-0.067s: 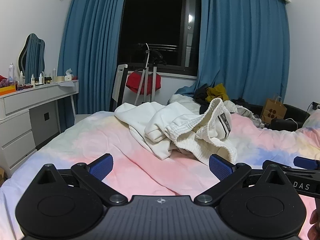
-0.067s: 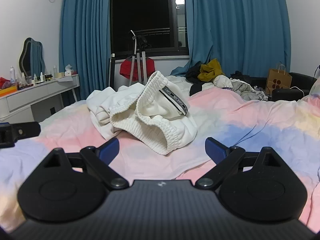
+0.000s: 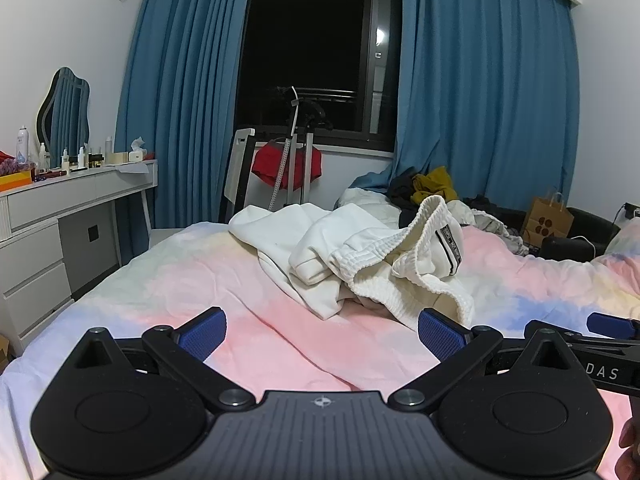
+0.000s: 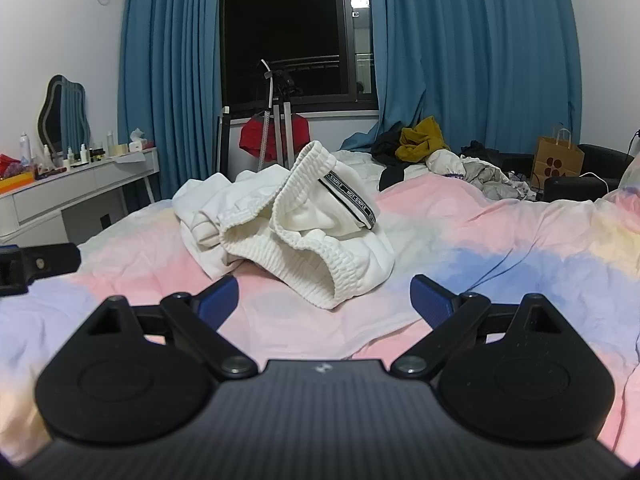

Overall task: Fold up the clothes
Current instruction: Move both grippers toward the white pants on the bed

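A crumpled white garment (image 3: 360,256) with a ribbed elastic waistband and a black label strip lies in a heap on the pastel pink, blue and yellow bedspread (image 3: 208,280). It also shows in the right wrist view (image 4: 304,224). My left gripper (image 3: 322,330) is open and empty, just short of the garment's near edge. My right gripper (image 4: 324,300) is open and empty, its jaws wide on either side of the waistband's near fold. The right gripper also shows at the right edge of the left wrist view (image 3: 600,344).
A pile of dark, mustard and grey clothes (image 4: 424,148) lies at the bed's far end. A white dresser (image 3: 60,216) with bottles and a mirror stands at left. A rack with a red garment (image 3: 288,164) stands under the window. A paper bag (image 4: 558,162) stands at right.
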`<state>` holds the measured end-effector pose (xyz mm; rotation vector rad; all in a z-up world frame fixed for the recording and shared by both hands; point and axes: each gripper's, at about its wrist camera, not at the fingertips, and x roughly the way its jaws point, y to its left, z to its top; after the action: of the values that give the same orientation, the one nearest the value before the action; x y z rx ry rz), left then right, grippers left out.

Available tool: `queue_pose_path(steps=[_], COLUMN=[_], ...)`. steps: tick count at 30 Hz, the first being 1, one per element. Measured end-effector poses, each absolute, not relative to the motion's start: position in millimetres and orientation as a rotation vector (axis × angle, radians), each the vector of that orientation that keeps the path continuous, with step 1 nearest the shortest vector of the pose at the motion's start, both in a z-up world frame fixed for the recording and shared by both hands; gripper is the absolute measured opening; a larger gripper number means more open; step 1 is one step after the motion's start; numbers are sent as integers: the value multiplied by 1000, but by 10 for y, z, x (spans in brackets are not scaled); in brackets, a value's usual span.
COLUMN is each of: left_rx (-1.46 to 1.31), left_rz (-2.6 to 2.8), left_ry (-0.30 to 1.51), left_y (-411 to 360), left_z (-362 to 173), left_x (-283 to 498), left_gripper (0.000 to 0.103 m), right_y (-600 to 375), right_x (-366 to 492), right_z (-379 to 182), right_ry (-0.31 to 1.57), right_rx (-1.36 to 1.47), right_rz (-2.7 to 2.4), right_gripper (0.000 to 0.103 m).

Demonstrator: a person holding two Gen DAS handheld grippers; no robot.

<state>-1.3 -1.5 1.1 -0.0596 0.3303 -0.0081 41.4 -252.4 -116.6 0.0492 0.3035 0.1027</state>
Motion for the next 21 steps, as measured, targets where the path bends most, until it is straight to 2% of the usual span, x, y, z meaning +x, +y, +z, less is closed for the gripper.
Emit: queue_pose_path(steps=[21], left_rx=[-63], left_rz=[-14], left_ry=[340], left_y=[-92], left_z=[-162], left_x=[38], left_gripper=[103], right_y=[-2566], right_x=[514], right_z=[-1172], right_ry=[287], right_rx=[65], right_rz=[59], right_gripper=[94])
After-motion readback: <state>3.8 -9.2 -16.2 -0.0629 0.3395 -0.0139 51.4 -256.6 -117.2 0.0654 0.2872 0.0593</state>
